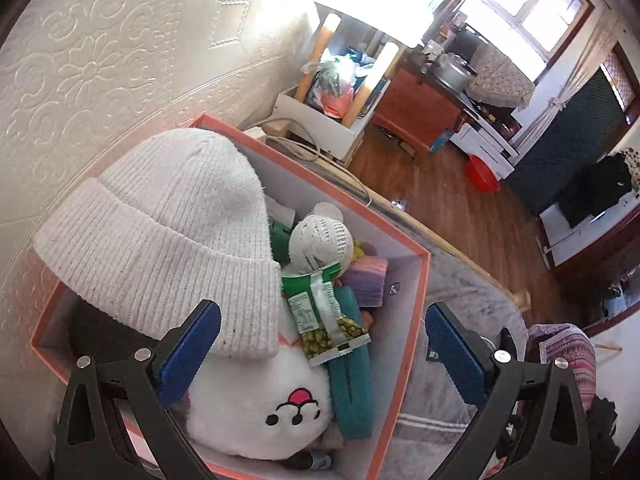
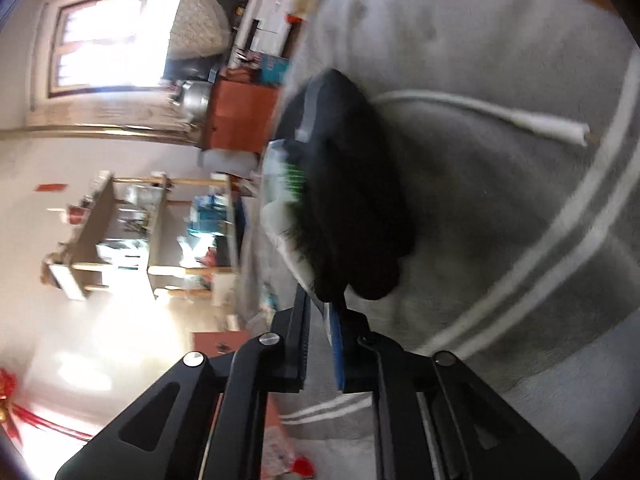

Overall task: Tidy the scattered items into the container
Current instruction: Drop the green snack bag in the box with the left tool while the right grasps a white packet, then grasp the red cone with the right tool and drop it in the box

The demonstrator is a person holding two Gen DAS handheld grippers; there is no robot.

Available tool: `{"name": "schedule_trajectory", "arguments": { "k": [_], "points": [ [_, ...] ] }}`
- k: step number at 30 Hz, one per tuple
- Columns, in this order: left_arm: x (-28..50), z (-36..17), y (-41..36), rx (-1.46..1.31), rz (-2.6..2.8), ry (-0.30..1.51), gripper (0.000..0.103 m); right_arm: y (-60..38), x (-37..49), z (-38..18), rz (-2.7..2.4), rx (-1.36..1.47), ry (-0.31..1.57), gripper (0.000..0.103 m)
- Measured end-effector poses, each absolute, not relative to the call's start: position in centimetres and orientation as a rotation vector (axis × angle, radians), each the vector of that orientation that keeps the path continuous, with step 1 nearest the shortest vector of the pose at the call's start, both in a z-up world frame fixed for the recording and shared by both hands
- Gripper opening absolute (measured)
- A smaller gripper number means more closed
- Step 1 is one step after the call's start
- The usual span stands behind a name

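In the left wrist view an orange-rimmed box [image 1: 420, 280] holds a white knit beanie [image 1: 160, 232], a white plush toy [image 1: 256, 400], a green pea snack packet [image 1: 324, 316], a teal case [image 1: 356, 392], a white netted ball [image 1: 320, 244] and a purple cloth [image 1: 368, 280]. My left gripper [image 1: 320, 356] is open above the box, holding nothing. In the blurred right wrist view my right gripper [image 2: 320, 312] is shut on a black object [image 2: 352, 200] with a white and green packet [image 2: 284, 200] against it, above the grey blanket [image 2: 500, 160].
The box sits on the grey striped blanket [image 1: 452, 380] beside an embossed white wall [image 1: 100, 60]. A white cable [image 2: 480, 112] lies on the blanket. Wooden floor [image 1: 440, 200], a shelf unit [image 1: 340, 92], cabinets and a red basin [image 1: 482, 174] lie beyond the bed edge.
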State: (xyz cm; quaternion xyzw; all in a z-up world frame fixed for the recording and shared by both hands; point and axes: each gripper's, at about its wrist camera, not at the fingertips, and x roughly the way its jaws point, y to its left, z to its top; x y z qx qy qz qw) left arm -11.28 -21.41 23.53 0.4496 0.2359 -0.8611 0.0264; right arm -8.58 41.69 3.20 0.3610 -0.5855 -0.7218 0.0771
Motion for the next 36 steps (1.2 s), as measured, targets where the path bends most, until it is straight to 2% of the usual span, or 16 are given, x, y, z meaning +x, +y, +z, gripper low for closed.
{"name": "schedule_trajectory", "arguments": {
  "k": [8,11,16,17,18,19,20,23,25,27,29,30,36],
  "points": [
    [-11.0,24.3,-22.8,1.347,-2.688,0.857,0.103,38.4,-7.3,11.2,-2.066,0.891,-1.658,0.005],
    [-10.7,24.7,-23.9,1.307,-2.685,0.886,0.103,32.6,-7.3,16.2,-1.976,0.839,-1.520,0.005],
    [-10.9,24.6,-25.8,1.267,-2.676,0.943,0.103,17.0,-9.3,24.0,-1.776,0.830,-1.227,0.008],
    [-10.9,24.7,-26.2,1.253,-2.674,0.951,0.103,13.6,-9.9,24.6,-1.722,0.884,-1.170,0.020],
    [-10.8,24.8,-26.6,1.239,-2.670,0.961,0.103,11.2,-10.5,24.7,-1.714,0.946,-1.117,0.056],
    [-10.7,25.0,-27.0,1.228,-2.667,0.972,0.103,9.2,-10.7,24.4,-1.759,1.032,-1.066,0.075],
    [-10.6,25.0,-27.4,1.217,-2.663,0.980,0.103,8.2,-10.6,23.7,-1.841,1.104,-1.043,0.084],
    [-10.4,25.1,-28.7,1.194,-2.643,1.002,0.103,8.9,-9.0,20.3,-1.922,1.202,-1.019,0.072],
    [-10.5,24.8,-29.3,1.190,-2.629,1.031,0.103,10.4,-7.8,17.0,-1.968,1.303,-1.016,0.069],
    [-10.7,24.4,-29.4,1.209,-2.617,1.063,0.103,11.3,-6.4,12.7,-2.001,1.462,-0.941,0.056],
    [-11.0,23.9,-29.2,1.241,-2.616,1.089,0.103,11.4,-5.5,10.2,-2.057,1.548,-0.791,0.051],
    [-11.0,23.9,-29.1,1.249,-2.618,1.091,0.103,10.7,-4.9,9.0,-2.102,1.574,-0.644,0.048],
    [-11.1,24.1,-28.6,1.238,-2.628,1.065,0.103,6.0,-5.6,5.9,-2.128,1.552,-0.239,0.047]
  ]
}}
